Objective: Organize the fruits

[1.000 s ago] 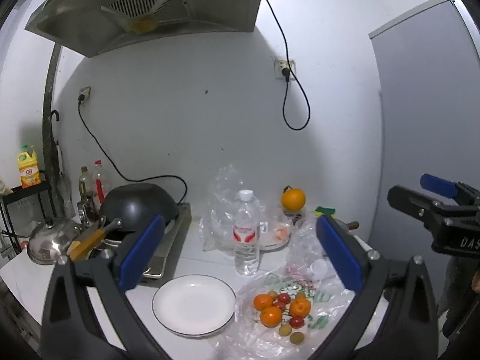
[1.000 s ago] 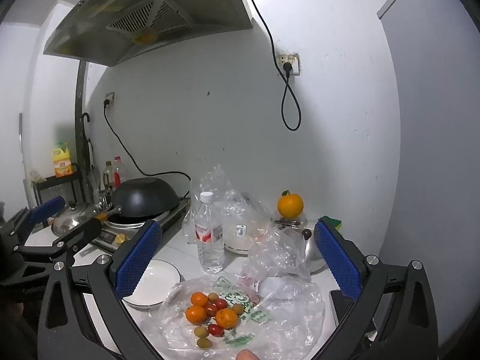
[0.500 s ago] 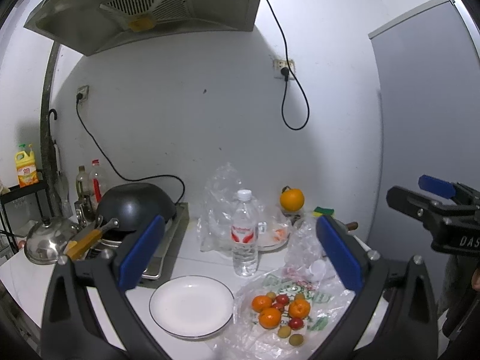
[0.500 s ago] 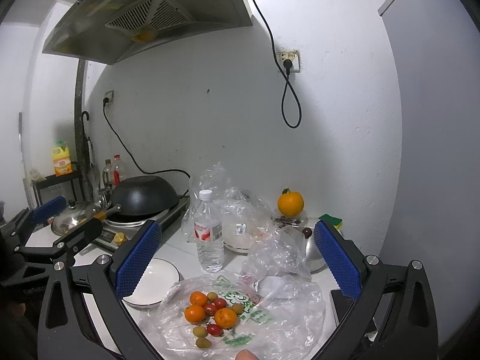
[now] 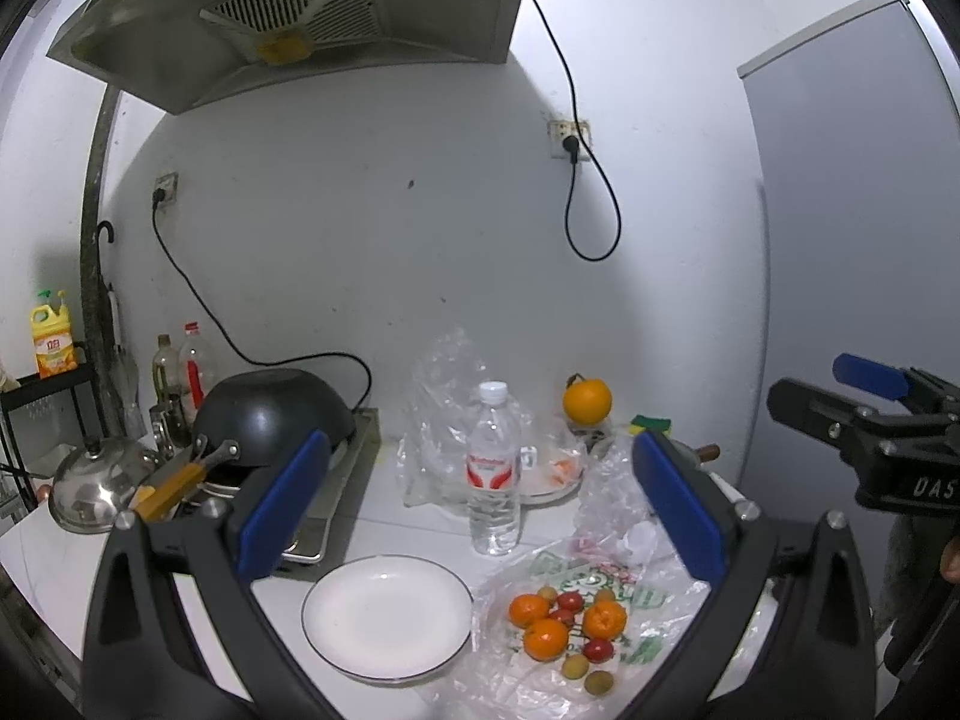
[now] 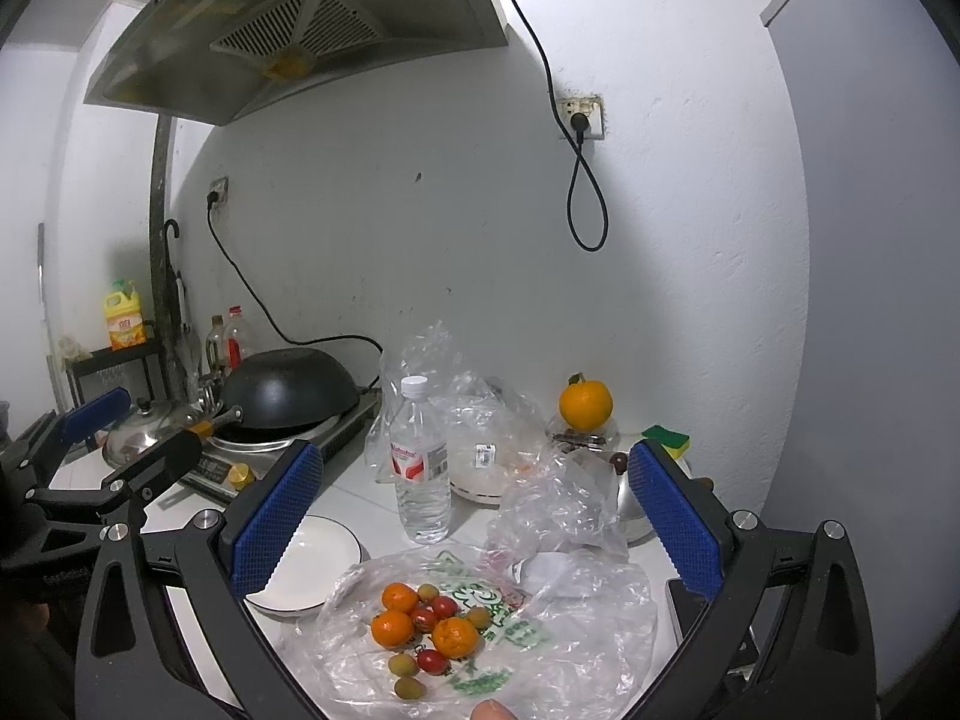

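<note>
Both the left gripper (image 5: 480, 504) and right gripper (image 6: 474, 516) hover spread wide above the countertop (image 5: 384, 531); the white plate (image 5: 387, 615) sits just beside the fruit-laden plastic bag (image 5: 606, 648).

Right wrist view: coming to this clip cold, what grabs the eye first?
The bright pile of small fruits, orange, red and green, lies on a flattened plastic bag at the front of the counter, between the open right claw's blue pads. Just left of it sits an empty white plate, with a water bottle upright behind. A big lone orange stands out against the wall further back.
</note>
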The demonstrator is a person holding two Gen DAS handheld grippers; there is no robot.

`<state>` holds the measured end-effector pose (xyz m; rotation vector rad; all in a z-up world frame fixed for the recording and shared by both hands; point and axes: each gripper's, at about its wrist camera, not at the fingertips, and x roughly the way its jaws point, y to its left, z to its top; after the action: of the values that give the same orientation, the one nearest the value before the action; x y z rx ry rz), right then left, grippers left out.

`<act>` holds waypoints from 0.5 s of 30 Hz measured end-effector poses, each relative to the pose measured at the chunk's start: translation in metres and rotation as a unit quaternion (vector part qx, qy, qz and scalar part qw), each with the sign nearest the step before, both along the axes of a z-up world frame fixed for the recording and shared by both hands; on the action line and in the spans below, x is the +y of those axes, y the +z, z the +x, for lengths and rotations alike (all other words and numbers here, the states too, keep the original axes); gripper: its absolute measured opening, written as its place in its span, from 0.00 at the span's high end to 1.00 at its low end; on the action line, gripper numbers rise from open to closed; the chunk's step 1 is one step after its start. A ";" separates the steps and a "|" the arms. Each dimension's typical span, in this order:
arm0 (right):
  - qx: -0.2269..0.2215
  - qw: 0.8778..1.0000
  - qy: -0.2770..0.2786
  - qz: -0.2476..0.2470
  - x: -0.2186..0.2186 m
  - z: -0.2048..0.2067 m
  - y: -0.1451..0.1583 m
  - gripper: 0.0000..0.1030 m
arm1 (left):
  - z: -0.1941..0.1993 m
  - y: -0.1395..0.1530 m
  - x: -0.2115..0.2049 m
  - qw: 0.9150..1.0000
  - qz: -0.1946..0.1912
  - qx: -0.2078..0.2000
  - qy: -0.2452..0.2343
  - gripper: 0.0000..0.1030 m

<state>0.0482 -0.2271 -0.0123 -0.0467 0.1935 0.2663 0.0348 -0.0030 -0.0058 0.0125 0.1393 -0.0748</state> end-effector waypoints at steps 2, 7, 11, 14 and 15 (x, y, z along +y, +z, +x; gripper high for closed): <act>0.000 1.000 0.000 0.001 0.000 0.000 0.000 0.00 | 0.000 -0.001 -0.001 1.000 -0.001 0.000 0.001 0.01; 0.001 1.000 0.001 0.003 0.002 0.002 0.000 0.00 | 0.001 0.000 -0.001 1.000 0.001 -0.001 0.000 0.01; 0.001 1.000 0.000 0.003 0.002 0.003 0.000 0.00 | 0.001 -0.002 0.000 1.000 0.001 -0.003 -0.002 0.01; 0.001 1.000 0.000 0.002 0.003 0.003 0.000 0.00 | 0.001 -0.002 0.000 1.000 0.000 -0.003 -0.002 0.01; 0.001 1.000 0.000 0.002 0.002 0.003 0.000 0.00 | 0.001 -0.001 -0.001 1.000 0.001 -0.002 -0.001 0.01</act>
<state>0.0511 -0.2248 -0.0127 -0.0425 0.1947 0.2675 0.0363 -0.0039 -0.0071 0.0155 0.1354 -0.0774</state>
